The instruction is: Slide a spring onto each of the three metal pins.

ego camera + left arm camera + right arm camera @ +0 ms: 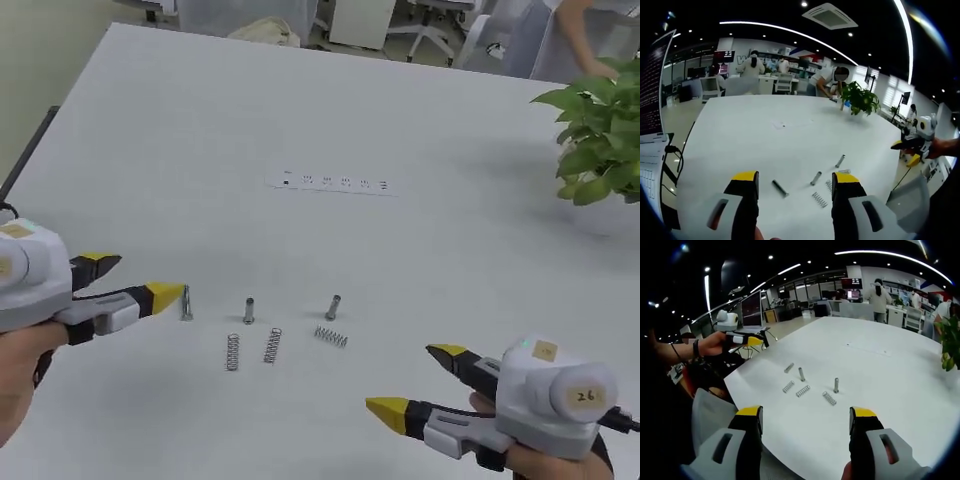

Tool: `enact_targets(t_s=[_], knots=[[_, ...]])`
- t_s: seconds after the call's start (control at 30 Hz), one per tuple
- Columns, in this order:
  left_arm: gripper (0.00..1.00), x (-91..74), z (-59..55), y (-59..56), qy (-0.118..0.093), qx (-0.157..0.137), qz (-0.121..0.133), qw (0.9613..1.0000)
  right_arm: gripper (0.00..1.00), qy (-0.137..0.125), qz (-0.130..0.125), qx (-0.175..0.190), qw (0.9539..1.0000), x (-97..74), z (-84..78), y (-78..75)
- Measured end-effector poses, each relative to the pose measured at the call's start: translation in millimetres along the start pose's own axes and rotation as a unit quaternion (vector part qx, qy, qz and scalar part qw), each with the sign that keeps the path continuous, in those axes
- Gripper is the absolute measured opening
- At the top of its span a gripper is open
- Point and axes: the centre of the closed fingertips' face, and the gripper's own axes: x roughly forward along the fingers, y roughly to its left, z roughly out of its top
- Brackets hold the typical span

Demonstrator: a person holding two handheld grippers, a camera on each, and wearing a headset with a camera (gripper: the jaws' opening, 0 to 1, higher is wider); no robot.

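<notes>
Three short metal pins sit in a row on the white table: left pin (186, 303), middle pin (249, 310), right pin (333, 307). Just in front of them lie three loose springs (233, 351) (272, 345) (331, 337), none on a pin. My left gripper (140, 277) is open, its lower tip close beside the left pin. My right gripper (415, 380) is open too, off to the right of the springs and nearer to me. Both hold nothing. The right gripper view shows the pins (801, 374) and springs (803, 390) ahead of the jaws.
A white power strip (335, 183) lies flat further back on the table. A potted plant (600, 130) stands at the right edge. A laptop (650, 85) is off the table's left side. People and office chairs are beyond the far edge.
</notes>
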Motion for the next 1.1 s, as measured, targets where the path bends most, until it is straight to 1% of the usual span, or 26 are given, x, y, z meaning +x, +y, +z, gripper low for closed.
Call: enact_targets(t_s=[0.23, 0.4, 0.53, 0.63, 0.83, 1.0, 1.1], knots=[[0.50, 15.0, -1.4, 8.7, 0.005, -0.013, 0.005, 0.9999, 0.69, 0.001, -0.006, 0.003, 1.0000, -2.3, -1.9, -5.0], [0.49, 26.3, -4.1, 15.1, 0.009, -0.024, 0.008, 0.9996, 0.70, 0.005, -0.004, 0.003, 1.0000, -0.9, -3.7, -3.5], [0.47, 37.2, -10.4, 21.3, 0.019, -0.030, 0.017, 0.9992, 0.70, 0.004, -0.005, 0.006, 1.0000, 0.2, -4.0, -3.7], [0.45, 46.0, -15.4, 23.7, 0.026, -0.039, 0.019, 0.9987, 0.70, 0.004, -0.005, 0.007, 1.0000, 1.0, -4.0, -3.9], [0.41, 59.5, -22.9, 24.3, 0.041, -0.039, 0.019, 0.9982, 0.69, 0.005, -0.009, 0.008, 0.9999, -0.3, -3.9, -9.8], [0.38, 68.1, -32.6, 26.6, 0.054, -0.047, 0.022, 0.9972, 0.69, 0.005, -0.013, 0.011, 0.9998, -2.1, -5.1, -13.1], [0.36, 74.9, -37.4, 30.0, 0.058, -0.052, 0.024, 0.9967, 0.69, 0.005, -0.013, 0.014, 0.9998, -2.1, -6.8, -13.6]])
